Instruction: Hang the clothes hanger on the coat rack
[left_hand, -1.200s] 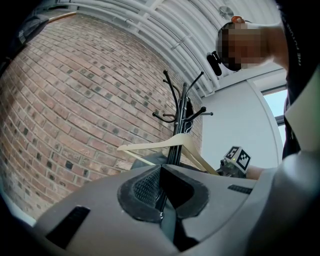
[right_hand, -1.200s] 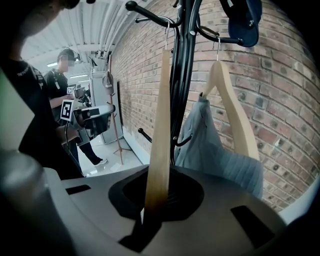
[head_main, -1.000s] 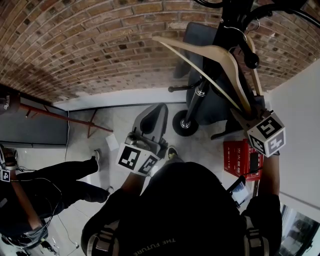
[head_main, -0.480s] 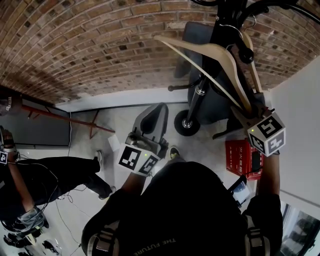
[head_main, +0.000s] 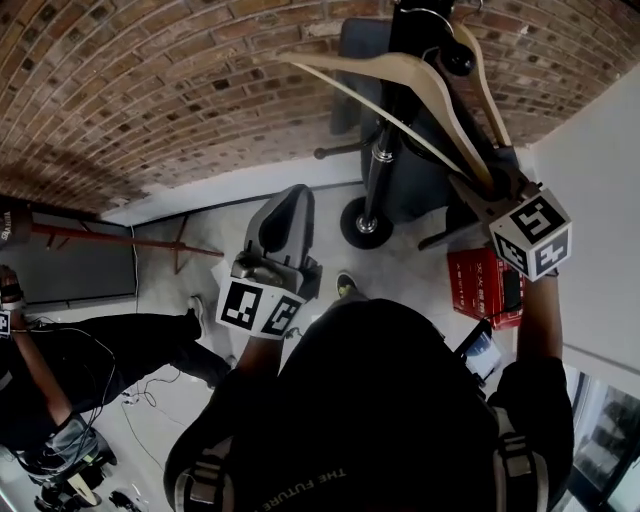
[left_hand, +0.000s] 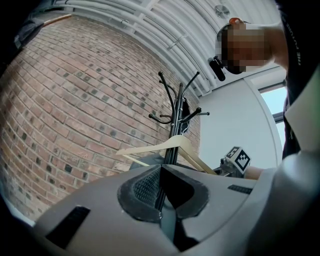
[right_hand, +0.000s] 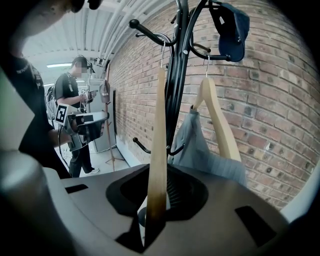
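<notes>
Hanger (head_main: 385, 67), head view: it is seen against the rack (head_main: 380, 150), with its lower end at the right gripper (head_main: 478, 195). Compared with the earlier frames, both are shown higher in the picture and their relation is unchanged. The left gripper (head_main: 288, 205) is held well apart, lower left.

Left gripper view: the left gripper (left_hand: 160, 192) is seen with its jaws pressed together and nothing between them. The hanger (left_hand: 172, 145) and rack (left_hand: 175, 115) are seen ahead.

Right gripper view: the hook of the hanger (right_hand: 159, 150) is laid over a peg of the rack (right_hand: 175, 75). The wooden end stands between the jaws of the right gripper (right_hand: 160, 210), which have just been opening and are parted.
</notes>
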